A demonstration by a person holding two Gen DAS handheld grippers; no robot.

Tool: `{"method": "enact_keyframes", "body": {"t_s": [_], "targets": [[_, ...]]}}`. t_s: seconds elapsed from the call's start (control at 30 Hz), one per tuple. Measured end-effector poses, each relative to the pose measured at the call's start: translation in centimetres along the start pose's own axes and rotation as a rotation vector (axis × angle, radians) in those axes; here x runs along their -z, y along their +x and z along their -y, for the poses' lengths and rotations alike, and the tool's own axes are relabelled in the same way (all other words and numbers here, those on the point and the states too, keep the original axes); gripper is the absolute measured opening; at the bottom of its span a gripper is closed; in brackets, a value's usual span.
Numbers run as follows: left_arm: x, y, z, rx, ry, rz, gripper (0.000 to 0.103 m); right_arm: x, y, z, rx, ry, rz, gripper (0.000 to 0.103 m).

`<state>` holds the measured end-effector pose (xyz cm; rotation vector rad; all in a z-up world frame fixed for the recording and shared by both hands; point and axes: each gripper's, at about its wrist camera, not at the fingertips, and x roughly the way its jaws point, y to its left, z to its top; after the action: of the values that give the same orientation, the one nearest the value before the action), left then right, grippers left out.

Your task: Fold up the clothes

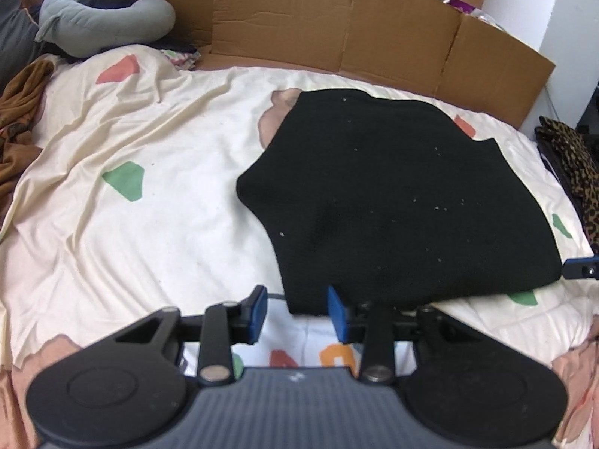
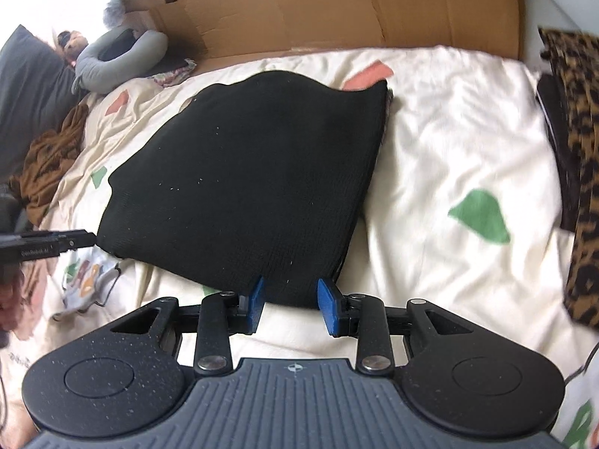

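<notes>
Looking down at a black top [image 1: 404, 194] lying folded into a thick slab on the sheet [image 1: 149, 243], right-of-middle in the left view and dead centre in the right one. Holding the left gripper [image 1: 297, 299] at the top's near left corner, pads standing apart, with the corner poking into the gap but not looking pinched. Holding the right gripper [image 2: 290, 292] at the near right corner, same deal, pads apart with the hem sitting between them and not getting squeezed as far as showing. Not really finding a proper container, just opened-out cardboard [image 1: 337, 26] standing along the far side of the bed, with some small teal and purple bits peeking over it, too tiny to name. Spotting a grey pillow [image 1: 105, 26] curled up in the far left corner, hiding something dark in its middle. Seeing a brown heap [image 1: 18, 112] getting cut off at the left edge and a leopard cloth [image 2: 576, 149] running off the right. Struggling with blur in the right view, plus a printed white thing under the left tool, hard to read.
</notes>
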<state>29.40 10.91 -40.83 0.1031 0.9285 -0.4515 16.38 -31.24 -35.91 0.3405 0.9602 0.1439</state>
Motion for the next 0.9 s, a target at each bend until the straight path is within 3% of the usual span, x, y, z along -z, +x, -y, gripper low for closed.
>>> {"method": "enact_keyframes", "body": {"t_s": [0.3,0.53,0.67,0.7,0.8,0.9], "targets": [[0.1,0.3,-0.1,0.010,-0.009,-0.013,0.038,1.5,2.4,3.1,-0.158,0.345,-0.069,0.038],[0.4,0.5,0.1,0.025,0.007,-0.021,0.038,3.2,4.2,6.3,-0.305,0.663,-0.039,0.038],[0.6,0.9,0.3,0.035,0.024,-0.024,0.038,3.9,4.8,7.5,-0.345,0.794,-0.024,0.036],[0.6,1.0,0.3,0.037,0.030,-0.026,0.038,4.0,4.9,7.6,-0.347,0.825,-0.024,0.035],[0.8,1.4,0.5,0.039,0.046,-0.028,0.038,4.0,5.4,8.0,-0.345,0.864,-0.025,0.018],[0.7,1.6,0.5,0.042,0.057,-0.027,0.040,3.5,5.5,7.9,-0.332,0.841,-0.031,0.010]]}}
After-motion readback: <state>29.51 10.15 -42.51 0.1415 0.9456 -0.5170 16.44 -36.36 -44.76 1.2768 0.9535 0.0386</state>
